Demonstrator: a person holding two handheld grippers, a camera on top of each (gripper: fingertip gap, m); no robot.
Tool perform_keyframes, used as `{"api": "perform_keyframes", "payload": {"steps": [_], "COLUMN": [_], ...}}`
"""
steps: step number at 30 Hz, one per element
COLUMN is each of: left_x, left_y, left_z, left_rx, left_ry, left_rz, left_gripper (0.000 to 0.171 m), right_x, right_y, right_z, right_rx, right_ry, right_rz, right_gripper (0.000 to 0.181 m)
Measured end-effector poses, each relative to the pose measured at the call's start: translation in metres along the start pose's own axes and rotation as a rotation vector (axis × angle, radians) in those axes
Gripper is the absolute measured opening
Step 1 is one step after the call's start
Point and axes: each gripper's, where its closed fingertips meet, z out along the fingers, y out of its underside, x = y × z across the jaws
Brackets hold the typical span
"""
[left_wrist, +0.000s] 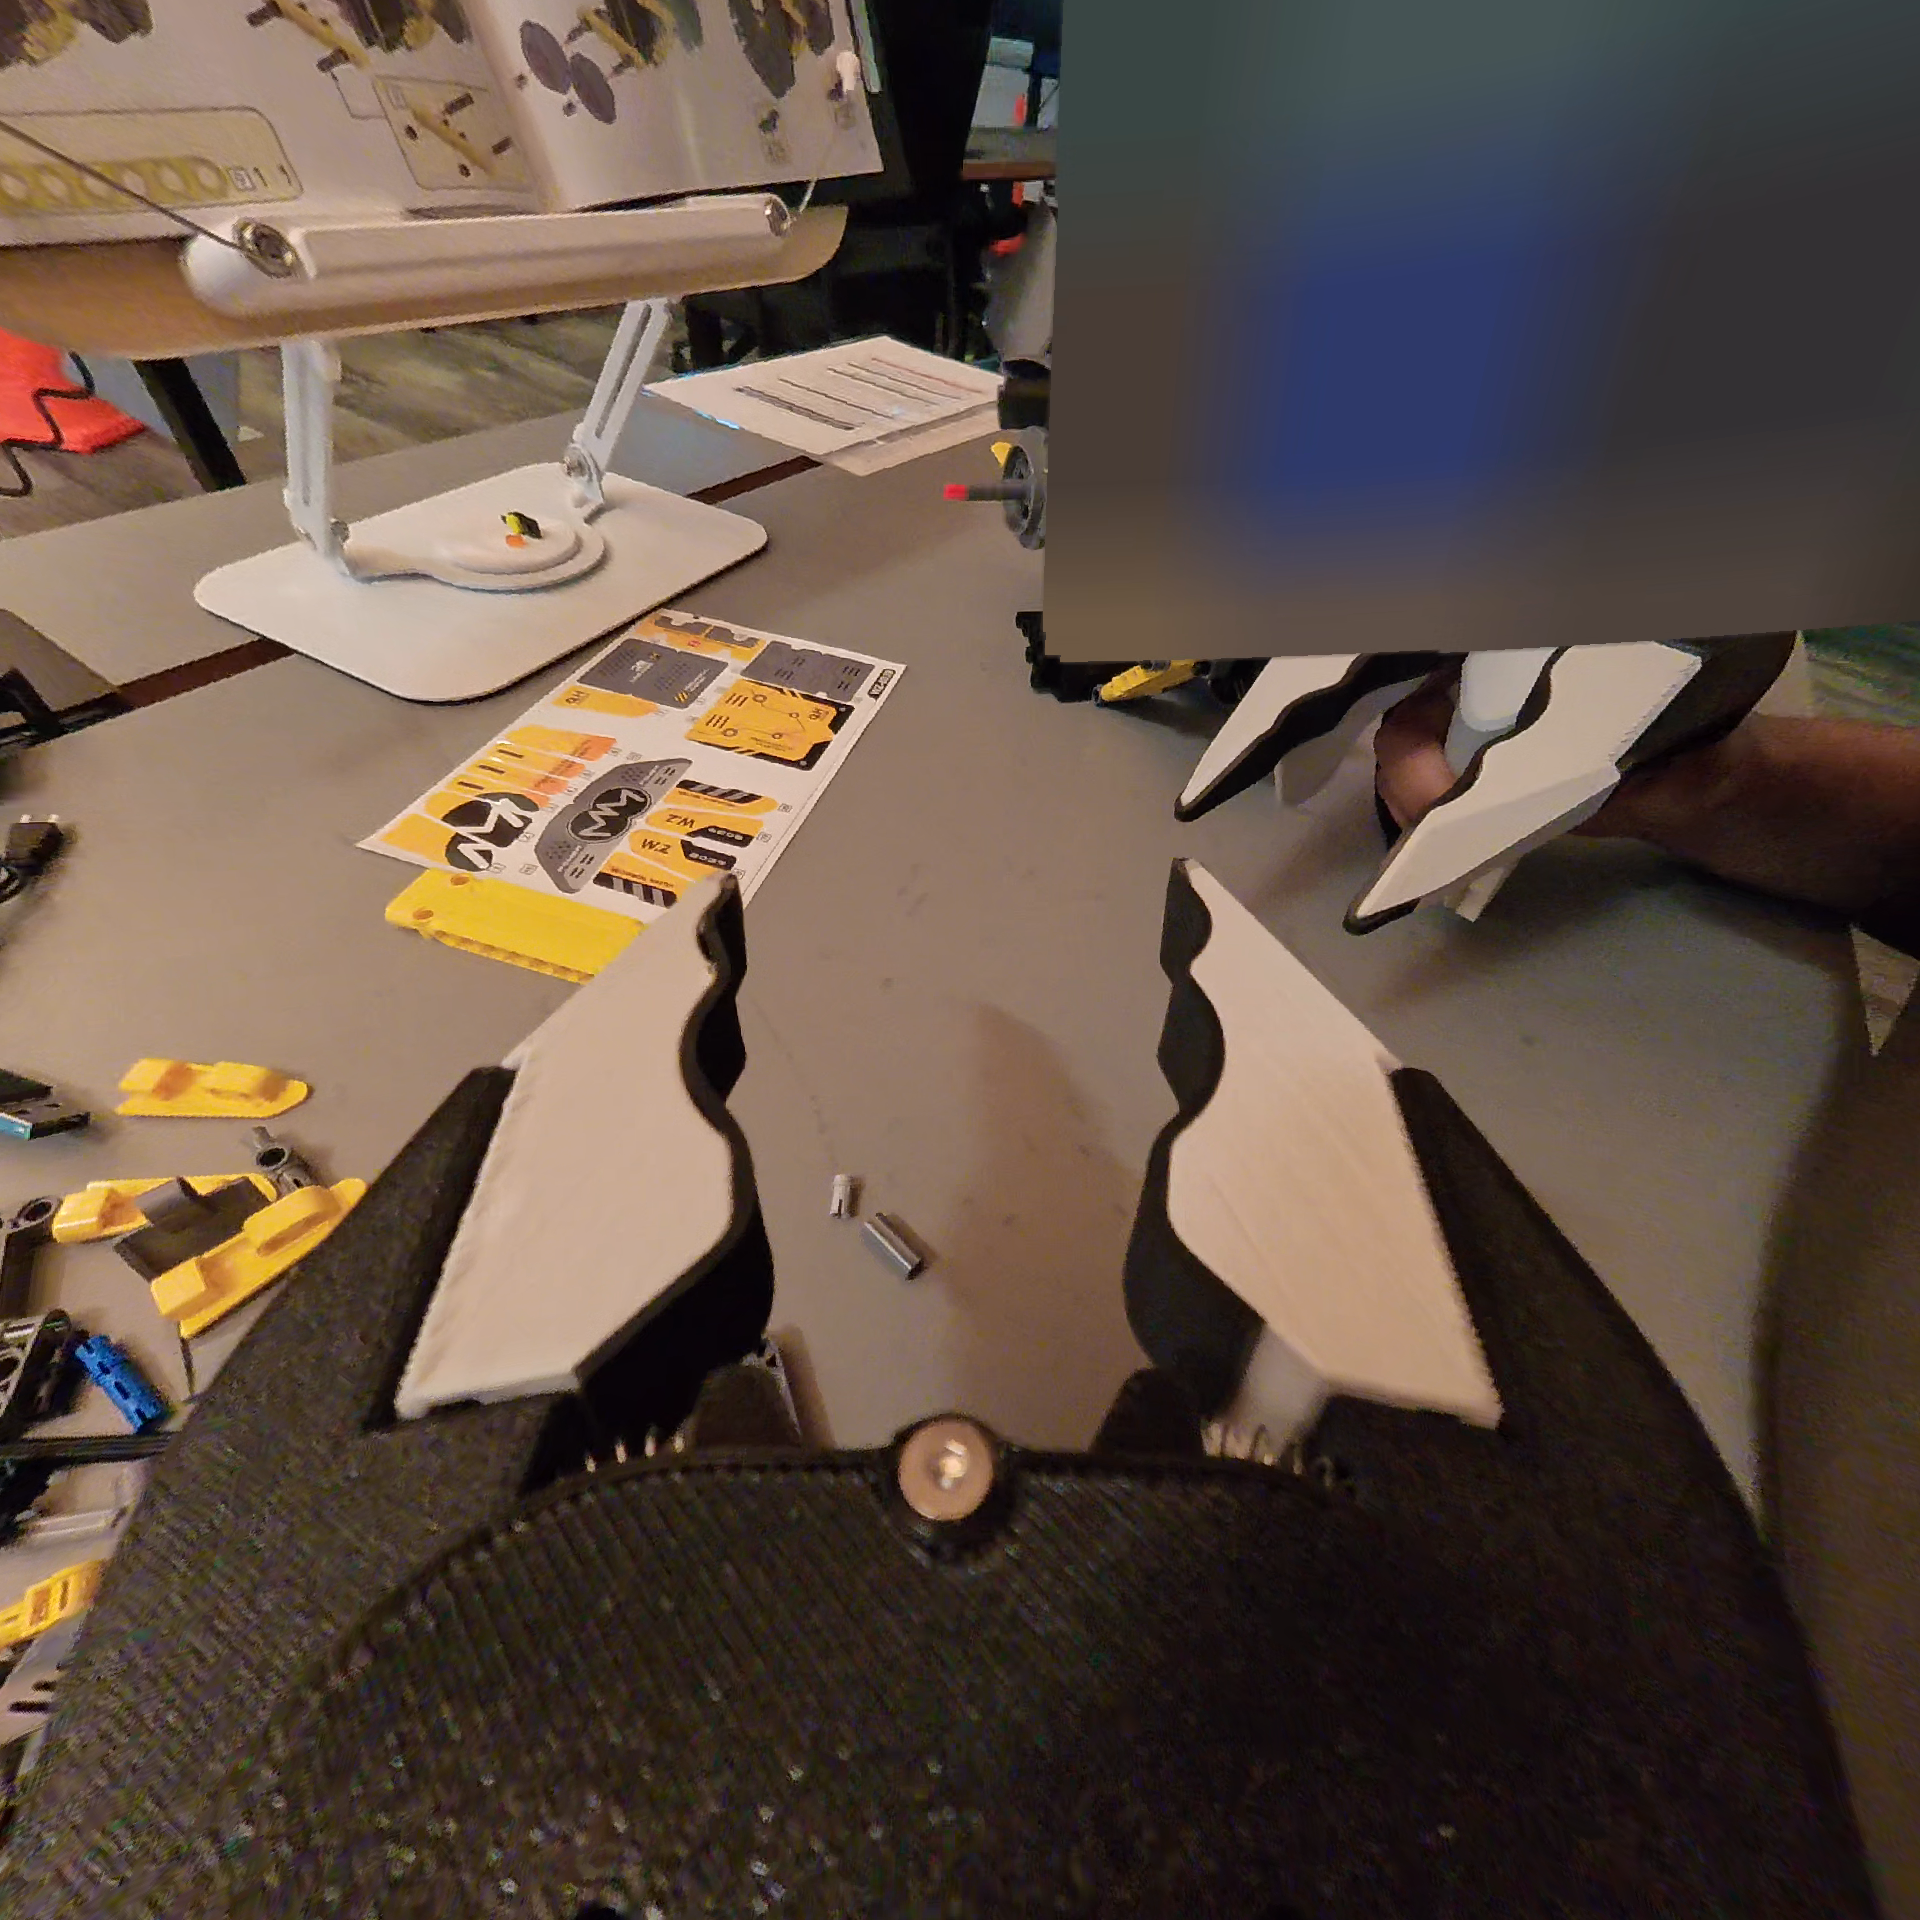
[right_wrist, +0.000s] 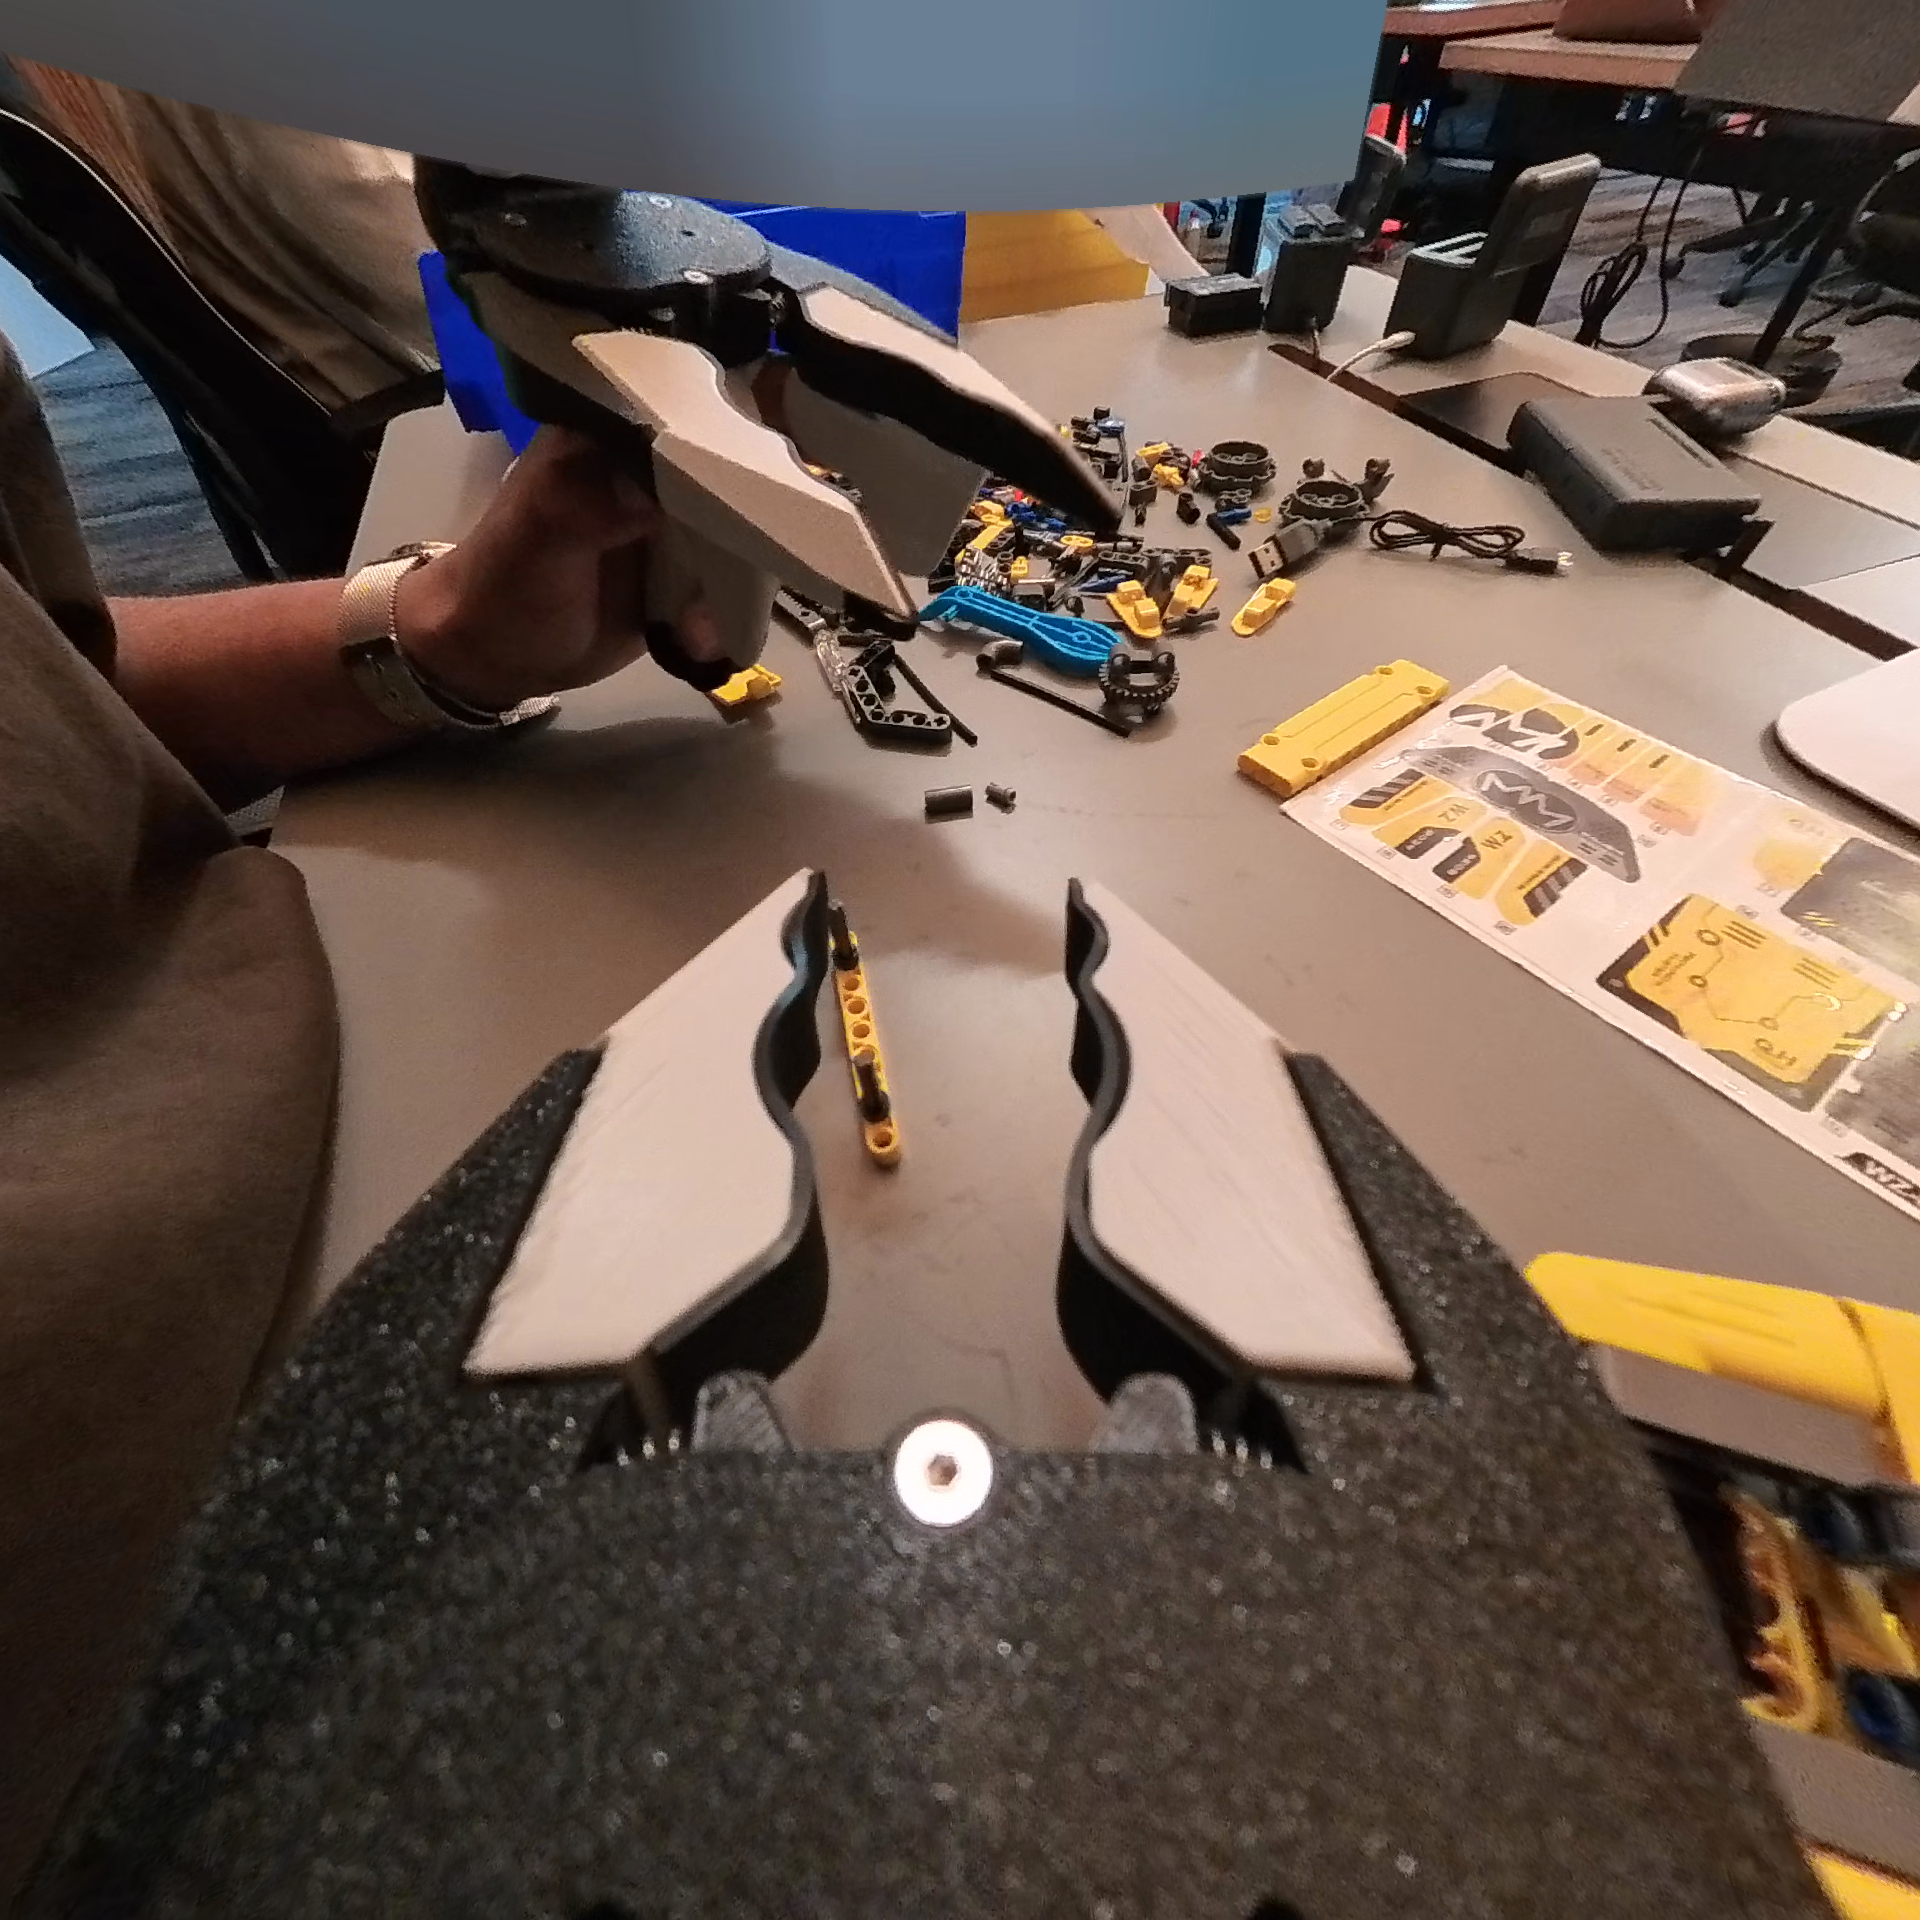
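Observation:
My left gripper (left_wrist: 956, 883) is open and empty, low over the grey table (left_wrist: 987, 727). Two small grey connector pieces (left_wrist: 878, 1226) lie on the table between its fingers. My right gripper (right_wrist: 945, 888) is open. A thin yellow beam with black pins (right_wrist: 864, 1049) lies between its fingers, close along the left finger's inner face; I cannot tell if they touch. The right gripper also shows in the left wrist view (left_wrist: 1273, 868), open. The left gripper shows in the right wrist view (right_wrist: 1008, 566), held by a hand above a pile of parts.
A sticker sheet (left_wrist: 644, 758) and a yellow panel (left_wrist: 509, 925) lie ahead on the left. A white stand (left_wrist: 478, 582) holds an open instruction booklet. Loose yellow, black and blue parts (right_wrist: 1143, 561) cover the table's far side. A partly built yellow model (right_wrist: 1766, 1351) sits at the right.

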Motion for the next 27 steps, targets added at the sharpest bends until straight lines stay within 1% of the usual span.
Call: {"api": "perform_keyframes", "payload": {"steps": [12,27], "left_x": [0.0000,0.0011], "left_y": [0.0031,-0.0001], "left_z": [0.0030,0.0006], "left_rx": [-0.019,-0.009], "left_ry": [-0.019,-0.027], "left_rz": [0.024,0.039], "left_gripper": [0.079,0.079], "right_x": [0.0003,0.0005], "right_y": [-0.0003,-0.0028], "right_z": [-0.0007,-0.0025], "right_rx": [-0.002,0.005], "right_ry": [0.010,0.015], "right_rz": [-0.015,-0.020], "right_gripper": [0.045,0.045]}}
